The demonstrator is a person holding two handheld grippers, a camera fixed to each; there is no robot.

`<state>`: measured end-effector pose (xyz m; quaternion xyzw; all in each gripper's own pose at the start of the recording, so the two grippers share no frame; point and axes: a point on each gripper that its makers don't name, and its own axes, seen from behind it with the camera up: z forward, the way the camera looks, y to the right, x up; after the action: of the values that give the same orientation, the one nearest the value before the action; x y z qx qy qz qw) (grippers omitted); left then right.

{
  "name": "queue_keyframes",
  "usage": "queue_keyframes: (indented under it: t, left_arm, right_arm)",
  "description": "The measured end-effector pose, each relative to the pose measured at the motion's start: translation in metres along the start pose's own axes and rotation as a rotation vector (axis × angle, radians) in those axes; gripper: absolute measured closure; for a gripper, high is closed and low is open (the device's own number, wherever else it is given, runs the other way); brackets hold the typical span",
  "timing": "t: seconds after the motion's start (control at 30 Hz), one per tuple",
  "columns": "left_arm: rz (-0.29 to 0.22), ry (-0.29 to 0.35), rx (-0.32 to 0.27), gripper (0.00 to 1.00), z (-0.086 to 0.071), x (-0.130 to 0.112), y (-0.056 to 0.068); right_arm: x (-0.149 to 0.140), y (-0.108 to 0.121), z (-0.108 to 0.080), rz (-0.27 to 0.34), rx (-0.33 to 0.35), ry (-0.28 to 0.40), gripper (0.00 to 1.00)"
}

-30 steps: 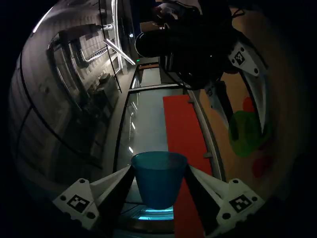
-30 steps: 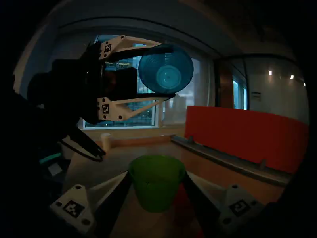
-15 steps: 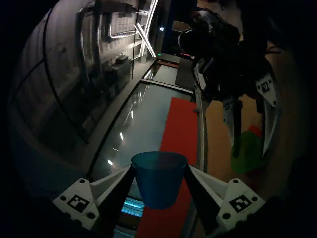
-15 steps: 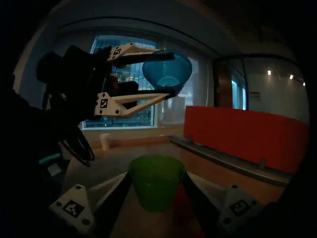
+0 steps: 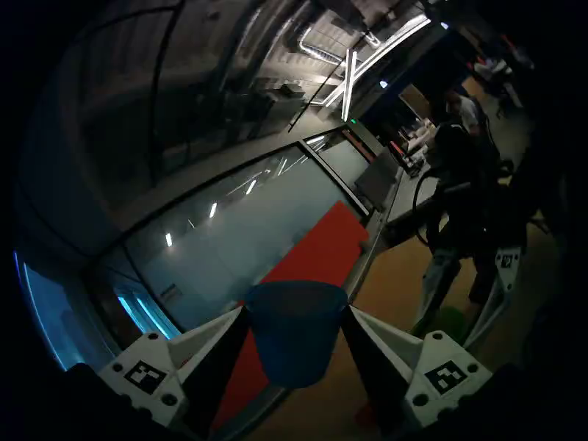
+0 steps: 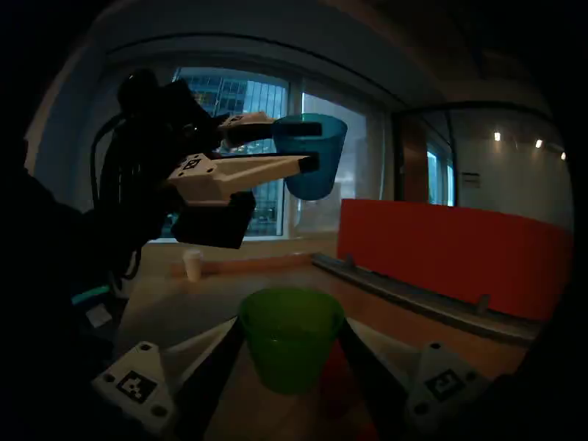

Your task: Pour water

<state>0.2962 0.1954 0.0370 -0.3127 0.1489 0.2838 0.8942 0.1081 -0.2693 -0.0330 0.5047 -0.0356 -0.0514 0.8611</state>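
Pretty dim room, so details are limited. The left gripper [image 5: 295, 312] has a blue cup [image 5: 295, 339] pinched between its two fingers. The jaws are closed in to about the cup's width and both fingers press on its sides. In the right gripper view that cup hangs in the air to the left of the red panel [image 6: 456, 250], higher than the panel's top edge. It sits close to upright with its mouth up, and the window [image 6: 235, 95] is behind it. A hand is somewhere behind that gripper, but it's just a dark shape.

The right gripper [image 6: 292, 323] is doing the same thing with a green cup [image 6: 292, 342]. The fingers are drawn in on either side of it, gripping it at cup width. The green cup is upright, low down in front of the red panel and nearer the camera than the panel's base. It's well below the blue cup. Whether its bottom touches the wooden table [image 6: 176, 305] is hard to tell, because the fingers hide it.

Can't make out any water in either cup; it's too dark.

A small white cup [image 6: 192, 263] stands on the table far to the left of the red panel, over by the window sill.
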Motion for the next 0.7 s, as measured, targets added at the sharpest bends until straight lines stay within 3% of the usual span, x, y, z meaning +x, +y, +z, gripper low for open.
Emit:
queue_keyframes:
  t: [0.17,0.33,0.7]
  left_arm:
    - [-0.211,0.001,-0.013,0.14,0.000,-0.003,-0.008]
    - [-0.364,0.002,-0.022,0.14,0.001,-0.009,-0.014]
    - [-0.522,0.005,-0.030,0.13,0.001,-0.015,-0.015]
  right_arm:
    - [0.002,-0.001,-0.001,-0.002,-0.002,0.001,0.10]
    - [0.005,-0.001,-0.001,-0.004,-0.005,0.006,0.10]
    - [0.011,-0.003,-0.003,-0.002,-0.011,0.013,0.10]
